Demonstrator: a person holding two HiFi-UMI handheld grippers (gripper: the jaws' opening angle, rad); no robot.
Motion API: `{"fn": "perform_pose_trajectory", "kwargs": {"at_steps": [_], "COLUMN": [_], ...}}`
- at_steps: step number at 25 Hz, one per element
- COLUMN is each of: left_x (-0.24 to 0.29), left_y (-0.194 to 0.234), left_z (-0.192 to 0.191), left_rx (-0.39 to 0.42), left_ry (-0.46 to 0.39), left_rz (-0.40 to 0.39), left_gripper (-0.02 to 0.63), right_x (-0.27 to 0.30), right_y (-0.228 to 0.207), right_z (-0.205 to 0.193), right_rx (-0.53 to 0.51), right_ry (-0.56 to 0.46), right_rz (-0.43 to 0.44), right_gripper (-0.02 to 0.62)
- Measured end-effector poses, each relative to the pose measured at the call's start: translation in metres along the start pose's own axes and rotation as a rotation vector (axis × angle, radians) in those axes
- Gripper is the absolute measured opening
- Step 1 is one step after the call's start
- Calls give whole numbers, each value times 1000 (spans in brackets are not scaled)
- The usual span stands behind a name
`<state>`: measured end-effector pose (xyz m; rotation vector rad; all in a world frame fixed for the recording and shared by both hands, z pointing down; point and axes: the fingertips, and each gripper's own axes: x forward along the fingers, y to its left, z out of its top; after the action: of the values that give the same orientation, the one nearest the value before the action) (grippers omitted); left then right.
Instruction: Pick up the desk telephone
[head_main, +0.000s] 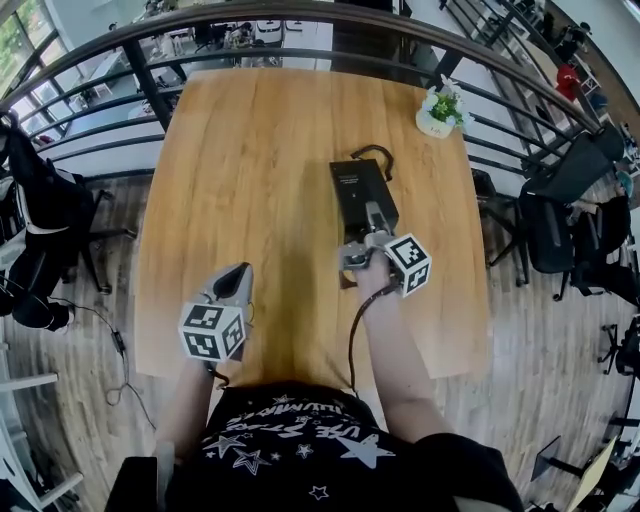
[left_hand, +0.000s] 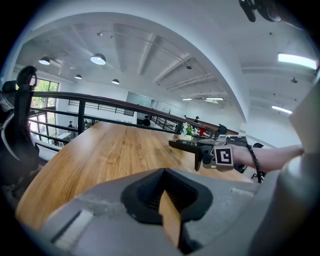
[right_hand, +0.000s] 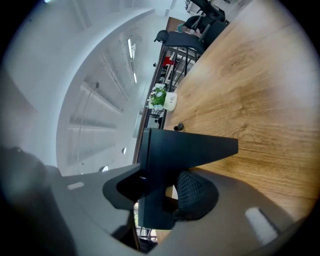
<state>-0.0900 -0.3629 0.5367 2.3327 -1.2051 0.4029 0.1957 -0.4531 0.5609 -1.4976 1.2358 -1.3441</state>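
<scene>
A: How far along is the pickup?
B: The right tool (head_main: 364, 245) is clamping the near end of the phone (head_main: 362, 190), its jaws pressing on the black body. The phone is hanging out over the middle of the surface (head_main: 250, 160) and looking lifted clear, so I am judging the grasp done and the lift begun.
A: What is remaining?
B: Probably just raising it higher and holding it steady. Its cord (head_main: 372, 152) is trailing at the far end and may be tugging.
A: Is the left tool (head_main: 238, 278) helping?
B: No, it is hovering nearer the person, jaws together, carrying nothing.
A: Any containers?
B: Only a white pot (head_main: 436, 124) sitting at the far right corner, holding a small green plant (head_main: 446, 104), well apart from the phone
</scene>
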Motion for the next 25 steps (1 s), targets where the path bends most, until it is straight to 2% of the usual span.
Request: {"fn": "perform_pose_trajectory", "kwargs": {"at_steps": [6,14,25], "left_x": [-20,-48,-91], "left_y": [-21,-76,-125], "left_z": [-1,-10,-57], "left_rx": [3,23,0], "left_ry": [-39,-72,-79], "left_rz": [17,38,107], "left_gripper": [2,2,2], "right_x": [-44,-107,-175], "right_y": [13,19,-2], "right_z": [1,14,8], "right_rx": [3,17,2], "right_ry": [46,119,244], "right_rz": [55,99,130], "right_gripper": [167,167,169]}}
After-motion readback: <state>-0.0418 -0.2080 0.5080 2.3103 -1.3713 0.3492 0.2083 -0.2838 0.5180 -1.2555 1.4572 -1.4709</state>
